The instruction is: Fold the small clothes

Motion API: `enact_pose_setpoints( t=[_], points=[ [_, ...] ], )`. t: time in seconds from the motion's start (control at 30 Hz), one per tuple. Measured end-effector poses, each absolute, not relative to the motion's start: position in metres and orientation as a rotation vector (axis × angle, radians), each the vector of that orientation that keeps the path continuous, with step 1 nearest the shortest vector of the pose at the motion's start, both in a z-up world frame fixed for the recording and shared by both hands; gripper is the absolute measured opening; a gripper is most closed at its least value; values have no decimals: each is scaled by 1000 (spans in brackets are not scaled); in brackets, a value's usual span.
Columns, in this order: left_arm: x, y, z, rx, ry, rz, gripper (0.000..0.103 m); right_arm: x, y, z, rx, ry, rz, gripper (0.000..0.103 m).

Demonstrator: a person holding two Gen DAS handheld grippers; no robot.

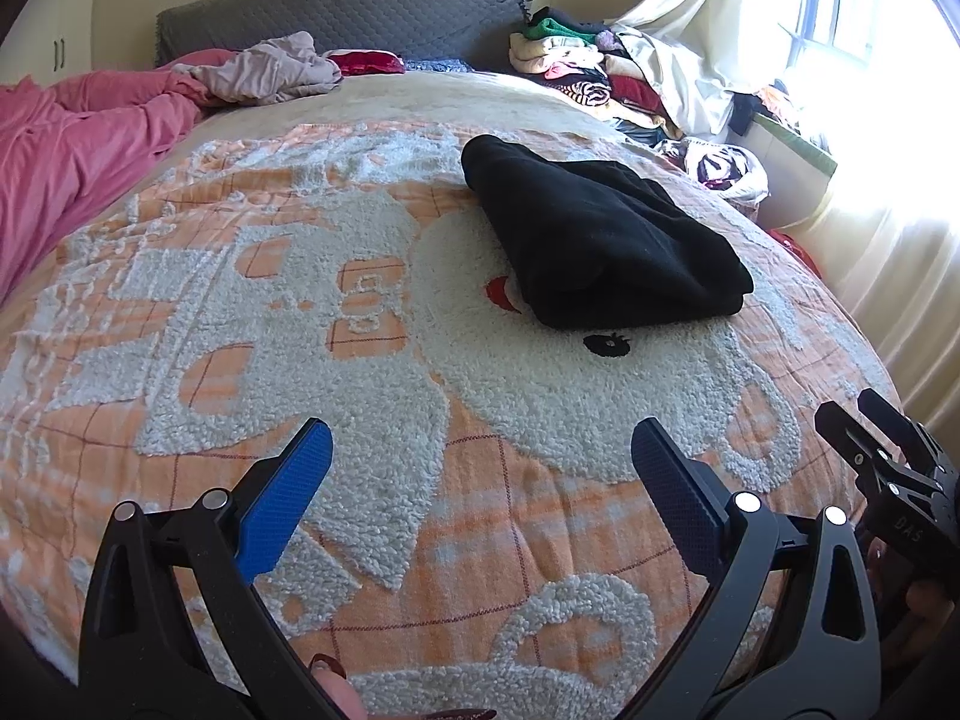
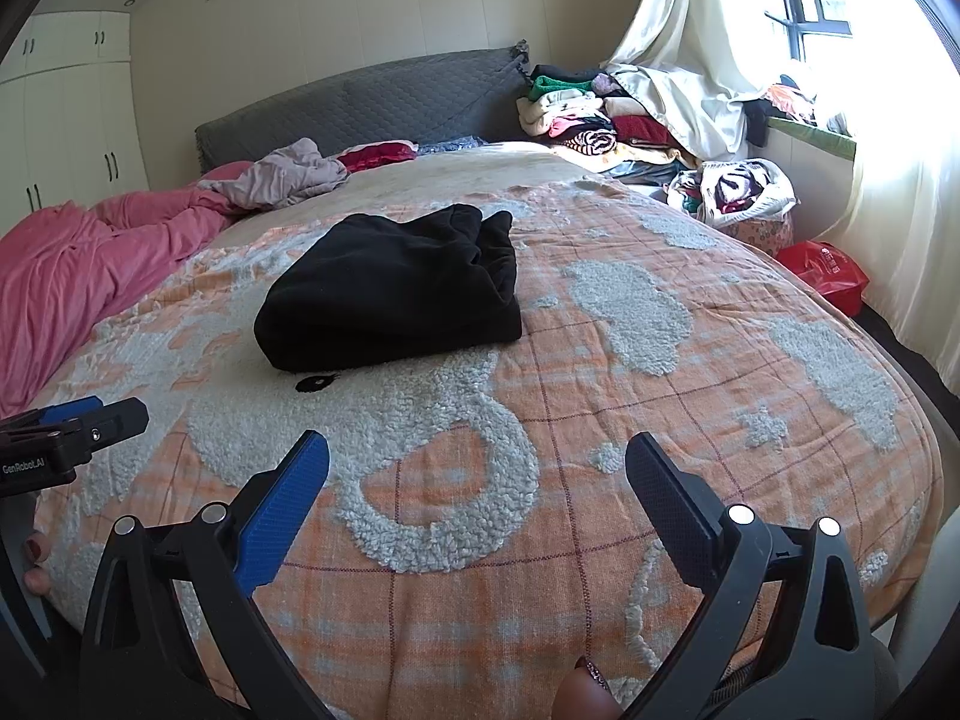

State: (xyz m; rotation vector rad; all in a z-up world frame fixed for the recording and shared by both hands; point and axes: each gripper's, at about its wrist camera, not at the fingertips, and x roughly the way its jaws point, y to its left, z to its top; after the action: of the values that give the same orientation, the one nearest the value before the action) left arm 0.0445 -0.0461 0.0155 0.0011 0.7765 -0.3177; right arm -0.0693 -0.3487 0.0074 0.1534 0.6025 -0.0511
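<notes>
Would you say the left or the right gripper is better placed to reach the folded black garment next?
Probably the right gripper: the black garment lies nearly straight ahead of it, while from the left gripper it sits off to the right. Both are open and empty.

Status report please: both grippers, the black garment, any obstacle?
Left gripper open, empty. Right gripper open, empty. Black garment lies folded on blanket, untouched. Nothing in the way.

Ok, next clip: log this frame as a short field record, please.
setting: bed with orange-and-white blanket
garment: black garment, folded, lying on the blanket
left gripper: open, empty, apart from the garment
right gripper: open, empty, apart from the garment
background: clothes pile by the headboard, pink cover
</notes>
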Motion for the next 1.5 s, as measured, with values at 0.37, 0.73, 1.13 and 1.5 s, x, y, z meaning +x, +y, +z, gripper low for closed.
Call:
enact_pose_setpoints(
  t=[0.37, 0.73, 1.13, 1.5],
  points=[
    [44, -45, 15, 0, 773, -311, 94, -69, -348, 8, 152, 603, -51, 99],
    [43, -44, 17, -4, 769, -310, 94, -69, -350, 7, 143, 605, -54, 99],
    [45, -41, 15, -8, 792, -313, 94, -72, -363, 11, 166, 595, -77, 99],
    [88, 89, 36, -22, 749, -11, 94, -167, -558, 58, 265, 526, -688, 99]
  ],
)
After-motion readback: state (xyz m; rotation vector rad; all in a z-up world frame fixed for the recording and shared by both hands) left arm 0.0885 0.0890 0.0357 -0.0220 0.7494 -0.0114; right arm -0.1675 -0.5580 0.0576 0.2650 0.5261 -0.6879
